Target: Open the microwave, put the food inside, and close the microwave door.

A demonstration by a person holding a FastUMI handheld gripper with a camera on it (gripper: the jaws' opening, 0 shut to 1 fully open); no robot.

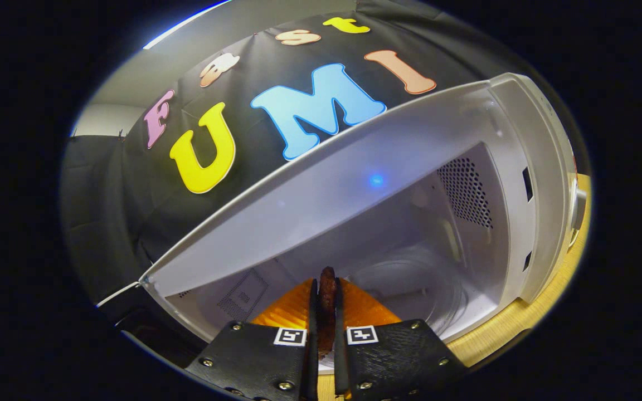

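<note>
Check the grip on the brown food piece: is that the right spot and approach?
Looks sound. The gripper pinches the brown food piece across its thin flat faces, fingers either side, its upper end poking beyond them. Coming head-on at the open microwave cavity suits that edge-on pose.

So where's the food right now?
In the gripper view, the brown food is pinched between the gripper fingers, held at the open microwave mouth, with the glass turntable just beyond it inside.

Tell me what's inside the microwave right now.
Inside the open microwave: a glass turntable and a vented wall. The tongs grip the brown food at the opening, hiding the floor behind.
</note>
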